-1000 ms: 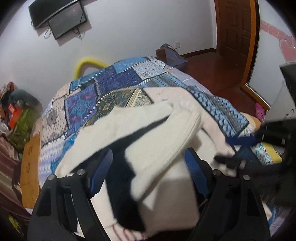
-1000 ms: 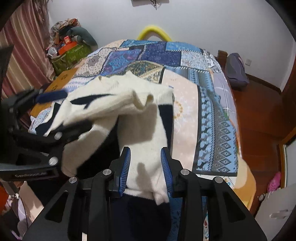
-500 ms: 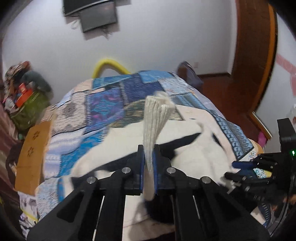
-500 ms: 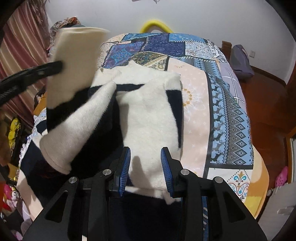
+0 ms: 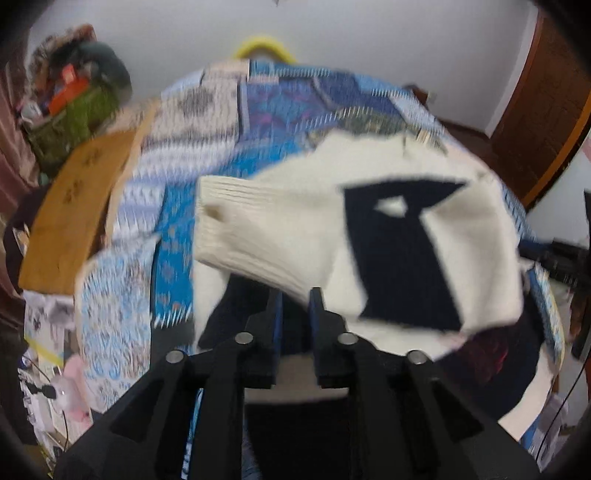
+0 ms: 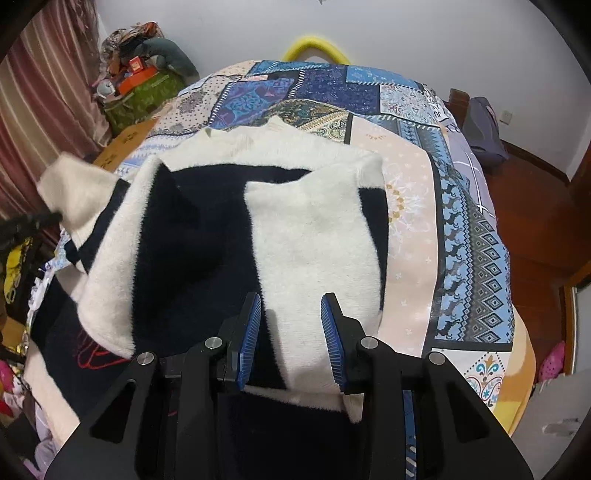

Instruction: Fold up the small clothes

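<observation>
While the cream and black sweater (image 6: 314,236) lies spread on your patchwork bedspread (image 6: 465,229), your left gripper (image 5: 295,299) grips its ribbed cuff (image 5: 240,229) between 2 narrow jaws that have just eased slightly apart, and your right gripper (image 6: 291,317) hovers part open over the hem, pads clear

Room: plain white wall (image 6: 406,33) behind the bed. Bed (image 6: 461,206) covered by a patchwork quilt in blue, purple and peach panels. Yellow curved bar (image 6: 314,46) at the bed's far end. Striped pinkish-red curtain (image 6: 40,110) at left. Beside it, a green bag (image 6: 144,94) piled with clutter. Orange-brown board (image 5: 74,206) along the bed's left edge. Reddish wooden floor (image 6: 535,229) at right; grey-purple bag (image 6: 484,129) near the wall. Brown wooden door (image 5: 546,96). Lighting even.
</observation>
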Tool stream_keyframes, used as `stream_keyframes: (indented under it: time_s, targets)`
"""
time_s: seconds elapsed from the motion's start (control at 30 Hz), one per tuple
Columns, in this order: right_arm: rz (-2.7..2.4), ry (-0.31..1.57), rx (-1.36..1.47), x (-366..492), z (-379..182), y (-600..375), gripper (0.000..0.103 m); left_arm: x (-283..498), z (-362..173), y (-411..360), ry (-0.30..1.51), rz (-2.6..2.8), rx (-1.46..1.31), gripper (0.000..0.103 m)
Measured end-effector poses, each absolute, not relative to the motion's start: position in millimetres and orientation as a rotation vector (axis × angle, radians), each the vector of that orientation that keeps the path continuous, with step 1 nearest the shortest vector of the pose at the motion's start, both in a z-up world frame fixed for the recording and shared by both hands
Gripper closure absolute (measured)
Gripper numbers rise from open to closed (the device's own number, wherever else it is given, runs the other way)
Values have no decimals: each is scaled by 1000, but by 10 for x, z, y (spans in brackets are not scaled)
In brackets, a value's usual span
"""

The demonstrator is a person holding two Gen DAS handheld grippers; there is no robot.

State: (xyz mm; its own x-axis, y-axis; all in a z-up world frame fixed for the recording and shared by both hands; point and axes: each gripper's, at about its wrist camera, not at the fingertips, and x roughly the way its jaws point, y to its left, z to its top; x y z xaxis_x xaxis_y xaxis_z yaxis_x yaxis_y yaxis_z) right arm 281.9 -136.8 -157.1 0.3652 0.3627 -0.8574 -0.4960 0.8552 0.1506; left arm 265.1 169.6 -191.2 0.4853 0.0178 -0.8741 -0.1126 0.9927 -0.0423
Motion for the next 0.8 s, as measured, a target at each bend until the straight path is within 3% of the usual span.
stream_keyframes:
  time_s: [0.07, 0.13, 0.27, 0.63, 0.8]
  targets:
    - [545, 1061, -138, 2832, -1562, -1402, 71, 2579, -1971, 1790, 1076, 83, -105, 66]
    - [536, 1052, -129, 2840, -1527, -1450, 63, 2499, -1976, 1893, 1060, 108, -113, 56]
    - [510, 1024, -141, 2888, -1463, -1539, 57, 2443, -1931, 2209, 1026, 164, -183, 48]
    - [496, 1031, -116, 3166, -1614, -1481, 57, 2920, -2193, 2344, 1081, 155, -301, 48]
    - [497, 1013, -128, 3245, -1659, -1400, 60, 3128, -2374, 2296, 1129, 141, -316, 62]
